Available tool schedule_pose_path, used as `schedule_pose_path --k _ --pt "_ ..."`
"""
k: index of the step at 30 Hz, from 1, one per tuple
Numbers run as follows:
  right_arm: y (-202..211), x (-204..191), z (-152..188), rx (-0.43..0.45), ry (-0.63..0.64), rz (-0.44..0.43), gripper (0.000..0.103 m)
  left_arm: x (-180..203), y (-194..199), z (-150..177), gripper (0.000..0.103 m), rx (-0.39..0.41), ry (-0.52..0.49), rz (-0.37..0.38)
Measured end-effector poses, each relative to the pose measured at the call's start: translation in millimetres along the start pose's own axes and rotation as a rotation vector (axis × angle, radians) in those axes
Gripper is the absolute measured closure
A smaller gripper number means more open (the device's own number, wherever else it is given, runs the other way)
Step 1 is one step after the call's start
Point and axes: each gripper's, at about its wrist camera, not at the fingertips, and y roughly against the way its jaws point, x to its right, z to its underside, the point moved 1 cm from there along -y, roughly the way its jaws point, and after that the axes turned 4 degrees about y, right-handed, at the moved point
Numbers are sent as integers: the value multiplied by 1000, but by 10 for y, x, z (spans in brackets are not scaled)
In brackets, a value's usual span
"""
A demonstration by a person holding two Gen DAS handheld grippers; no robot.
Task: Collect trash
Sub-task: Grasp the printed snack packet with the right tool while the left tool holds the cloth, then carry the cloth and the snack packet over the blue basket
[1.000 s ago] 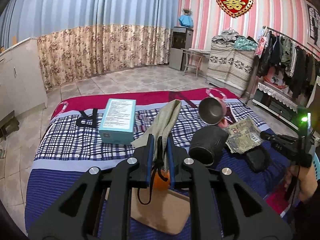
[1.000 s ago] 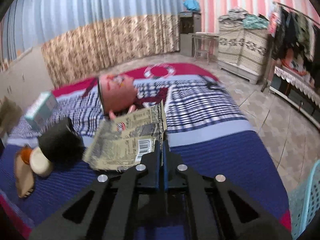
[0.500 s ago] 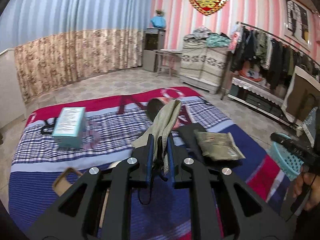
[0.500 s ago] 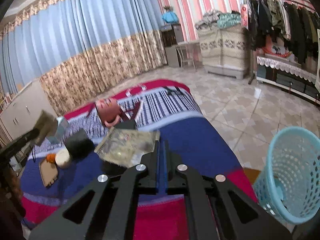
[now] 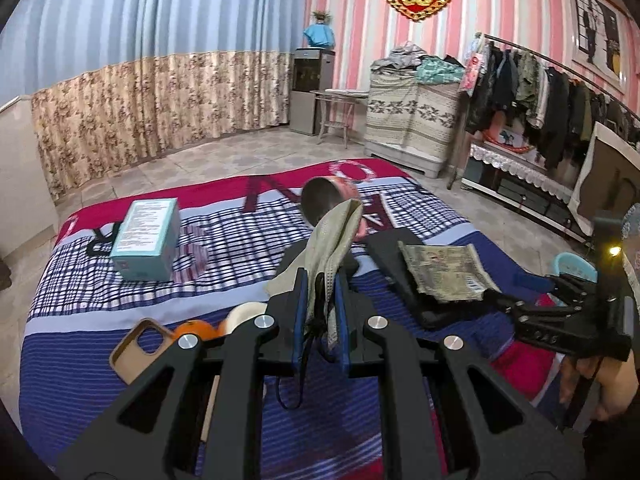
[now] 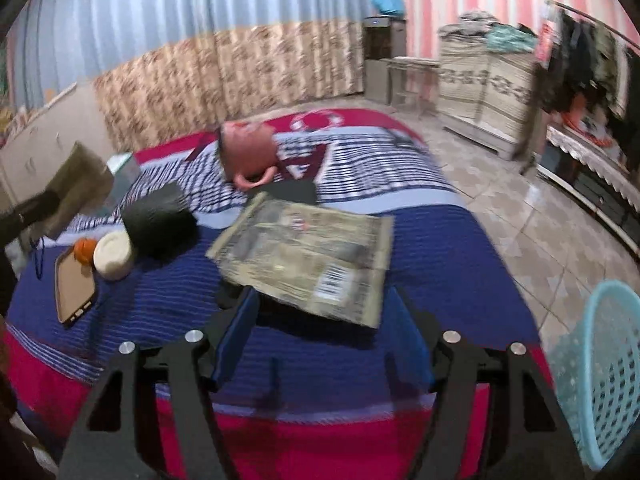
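Observation:
My left gripper (image 5: 320,316) is shut on a grey-green face mask (image 5: 334,240), its black ear loops hanging below, held above the bed. My right gripper (image 6: 324,340) is open; the flat printed snack wrapper (image 6: 308,256) is just beyond its fingertips over the blue bedspread, no longer gripped. In the left wrist view the wrapper (image 5: 444,272) sits at the tip of the right gripper (image 5: 500,300). A light blue mesh trash basket (image 6: 600,368) stands on the floor at the right of the bed.
On the bed lie a teal box (image 5: 146,238), a pink mug (image 6: 248,152), a black cylinder (image 6: 160,220), a white tape roll (image 6: 114,256), an orange object (image 6: 84,248) and a tan phone case (image 6: 74,284). A clothes rack (image 5: 540,92) stands right.
My right gripper has opened and let go of the wrapper, which now lies free in front of its fingers. The left gripper still holds the mask.

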Motion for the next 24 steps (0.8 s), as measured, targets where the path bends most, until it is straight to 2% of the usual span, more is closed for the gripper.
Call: schedule_pose_path --k 3,10,11,13,16,21,24 --pt "-176 -161 -42 -24 41 -14 28 -134 -12 -9 91 -2 23 -12" --pt "-442 -218 -67 -82 35 -23 30 -323 -62 -29 91 2 43 -28" --pt "-437 -183 -67 -77 14 -36 34 -329 -68 -28 91 2 46 -28" --pt "-408 -120 -72 -65 -13 -51 56 -341 -88 -26 91 2 49 -25" --pt "-315 12 -97 -38 -65 -85 79 -332 -96 -23 91 3 46 -23" --pt "-71 219 -108 34 -101 -60 98 -242 -109 -42 91 12 37 -15" --pt "139 345 -96 82 -114 -37 101 -160 -129 -67 91 13 32 -2"
